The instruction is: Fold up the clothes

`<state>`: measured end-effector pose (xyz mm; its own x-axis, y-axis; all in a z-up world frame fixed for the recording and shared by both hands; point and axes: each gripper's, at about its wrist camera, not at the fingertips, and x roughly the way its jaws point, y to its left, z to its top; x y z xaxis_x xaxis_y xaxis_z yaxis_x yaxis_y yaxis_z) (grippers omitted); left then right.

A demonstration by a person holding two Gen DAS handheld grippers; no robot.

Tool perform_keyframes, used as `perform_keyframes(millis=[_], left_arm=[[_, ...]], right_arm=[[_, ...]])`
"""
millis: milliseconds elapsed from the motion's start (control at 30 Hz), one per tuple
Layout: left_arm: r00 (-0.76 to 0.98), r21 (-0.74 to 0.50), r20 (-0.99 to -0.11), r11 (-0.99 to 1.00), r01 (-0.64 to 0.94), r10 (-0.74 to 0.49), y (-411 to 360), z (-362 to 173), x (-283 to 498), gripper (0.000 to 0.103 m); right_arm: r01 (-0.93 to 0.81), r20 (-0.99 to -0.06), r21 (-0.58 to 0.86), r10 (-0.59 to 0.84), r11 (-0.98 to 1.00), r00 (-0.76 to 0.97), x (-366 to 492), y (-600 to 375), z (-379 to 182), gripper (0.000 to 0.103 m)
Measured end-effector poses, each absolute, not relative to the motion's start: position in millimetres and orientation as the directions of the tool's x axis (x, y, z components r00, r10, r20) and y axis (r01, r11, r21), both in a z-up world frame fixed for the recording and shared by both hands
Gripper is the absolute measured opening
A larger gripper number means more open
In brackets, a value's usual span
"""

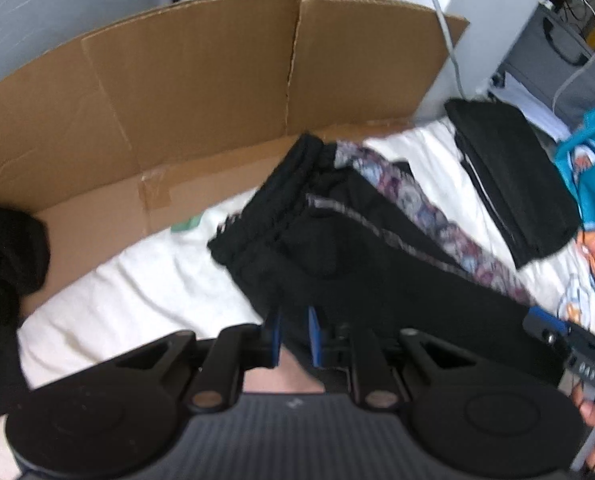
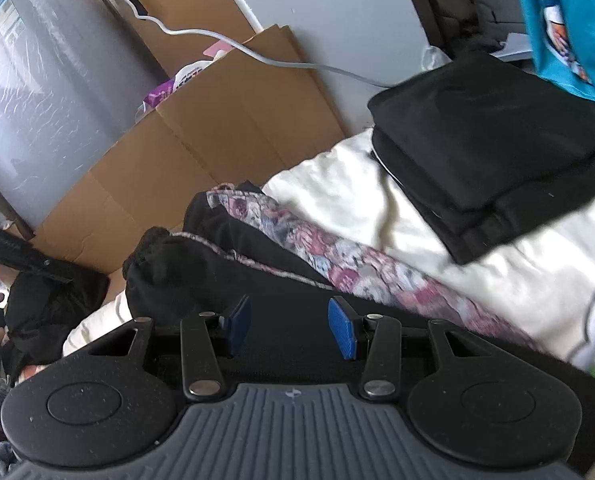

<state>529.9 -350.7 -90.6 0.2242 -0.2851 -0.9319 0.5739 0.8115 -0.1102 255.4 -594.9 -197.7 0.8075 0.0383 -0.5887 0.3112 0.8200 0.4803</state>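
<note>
white bedding (image 1: 129, 300) covers the work surface, with flattened cardboard (image 1: 157, 100) propped along its far side. the left gripper (image 1: 294, 334) has its blue pads nearly together, pinched on the near edge of the black garment with the floral stripe (image 1: 357, 264). the right gripper (image 2: 289, 330) hangs over the same garment (image 2: 265, 280) with jaws half apart; black cloth lies between the pads, but whether they press on it i cannot tell. the garment sprawls across the bedding in front of both tools, gathered waistband (image 1: 273, 200) toward the cardboard. it looks soft, light and limp, likely to sag and slide, so edges and corners seem the best places to hold. beyond it lies a folded black stack (image 2: 489, 148), and a teal printed cloth (image 1: 593, 184) is off to one side. no bin holding clothes is visible.
</note>
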Motion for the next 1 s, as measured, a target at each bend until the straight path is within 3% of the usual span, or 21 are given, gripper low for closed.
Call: perform_keyframes(millis=[267, 333, 700, 1000], left_arm=[[0.291, -0.060, -0.912, 0.796, 0.603, -0.289, -396, -118, 564, 0.027], [0.299, -0.059, -0.907, 0.791, 0.609, -0.297, -407, -126, 571, 0.035], [0.257, -0.075, -0.902, 0.712, 0.698, -0.347, -432, -169, 585, 0.058], [0.201, -0.134, -0.902, 0.692, 0.710, -0.382, -419, -186, 580, 0.058]], right_arm=[[0.290, -0.598, 0.467, 0.057, 0.835, 0.800, 301, -610, -207, 0.050], [0.286, -0.612, 0.449, 0.058, 0.846, 0.789, 303, -609, -207, 0.050], [0.274, -0.703, 0.345, 0.054, 0.898, 0.709, 307, -607, -218, 0.050], [0.307, -0.785, 0.197, -0.038, 0.931, 0.618, 312, -601, -235, 0.050]])
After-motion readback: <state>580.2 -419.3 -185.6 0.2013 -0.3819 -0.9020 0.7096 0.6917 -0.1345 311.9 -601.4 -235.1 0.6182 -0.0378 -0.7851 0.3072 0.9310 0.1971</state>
